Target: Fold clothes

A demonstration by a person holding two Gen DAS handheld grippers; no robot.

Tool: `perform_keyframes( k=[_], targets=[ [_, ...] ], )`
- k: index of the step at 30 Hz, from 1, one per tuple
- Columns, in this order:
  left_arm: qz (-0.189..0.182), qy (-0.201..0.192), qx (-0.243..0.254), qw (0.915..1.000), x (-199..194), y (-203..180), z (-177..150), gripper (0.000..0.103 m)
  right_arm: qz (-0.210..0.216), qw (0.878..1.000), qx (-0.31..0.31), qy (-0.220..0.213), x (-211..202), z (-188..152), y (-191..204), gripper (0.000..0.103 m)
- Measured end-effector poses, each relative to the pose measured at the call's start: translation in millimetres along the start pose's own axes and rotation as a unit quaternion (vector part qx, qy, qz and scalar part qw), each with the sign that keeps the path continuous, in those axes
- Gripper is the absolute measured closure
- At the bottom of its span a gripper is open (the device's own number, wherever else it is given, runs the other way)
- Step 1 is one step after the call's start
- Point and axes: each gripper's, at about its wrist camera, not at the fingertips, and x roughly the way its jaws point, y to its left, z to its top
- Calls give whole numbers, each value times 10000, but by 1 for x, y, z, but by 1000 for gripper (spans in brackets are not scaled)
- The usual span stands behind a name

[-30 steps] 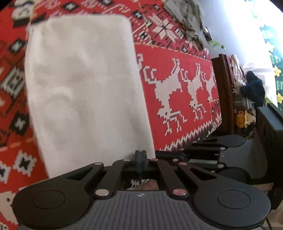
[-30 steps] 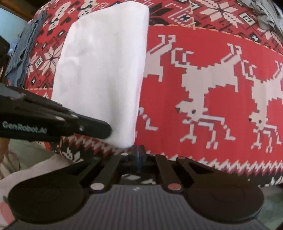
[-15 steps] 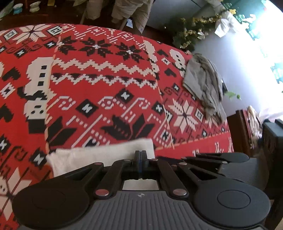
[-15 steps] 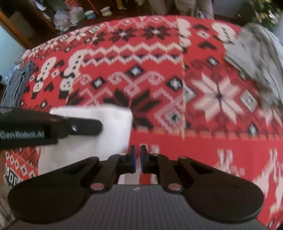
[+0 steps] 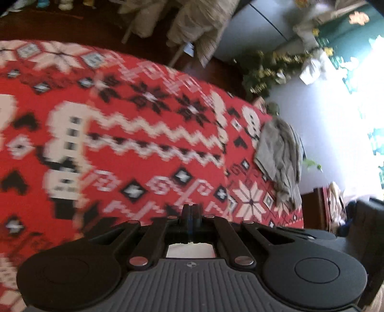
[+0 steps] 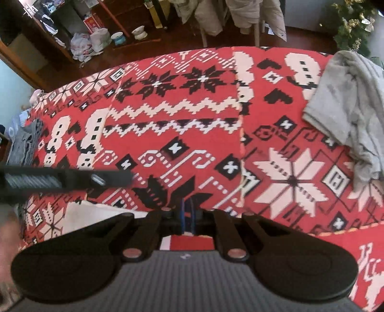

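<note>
A folded white cloth [image 6: 96, 211] lies on the red patterned bedspread [image 6: 192, 120] near its front edge, and only a strip of the white cloth [image 5: 189, 249] shows under my left gripper's linkage. My left gripper [image 5: 190, 212] is shut, with nothing visible between its fingers. In the right wrist view the left gripper [image 6: 128, 177] hangs side-on just above the cloth. My right gripper [image 6: 187, 208] has its blue pads a narrow gap apart and holds nothing. A crumpled grey garment [image 6: 348, 103] lies at the bed's far right; the left wrist view also shows the grey garment [image 5: 280, 163].
Folded grey clothes [image 6: 21, 144] sit at the bed's left edge. Beyond the bed stand chairs draped with clothes [image 6: 240, 14], a shelf with bags and cups [image 6: 96, 38] and a decorated tree [image 6: 352, 24]. Dark furniture [image 5: 367, 228] stands to the right.
Both grippers rose and tilted up from the white cloth, which dropped almost out of view. The right gripper went from shut on the cloth's edge to slightly open. The left wrist view is motion-blurred.
</note>
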Motion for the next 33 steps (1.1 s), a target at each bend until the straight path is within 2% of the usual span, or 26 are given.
perform_keyframes(
  k=[6,12,17,23,28,33],
  targets=[
    [113,321,86,9994,-11,16,-21,103,196,9981,-572,80,-25,-18,23,95],
    [225,641,171,9975,-23,31,-43,103,584,9925,-1016,350,-17,-33,70,95],
    [190,375,-137,9990,-7,42,-32,103,522,9914,-1163,303,6,-25,96,96],
    [215,-33,-175,9996,-22,46,-8,102,375,9940,-1025,60,18,3,96,93],
    [342,155,-281,9989,-40,58,-26,102,261,9956,-895,67,5,12,78,93],
    [473,358,-387,9975,-57,71,-45,97,55,9970,-734,250,-17,-13,59,82]
  ],
)
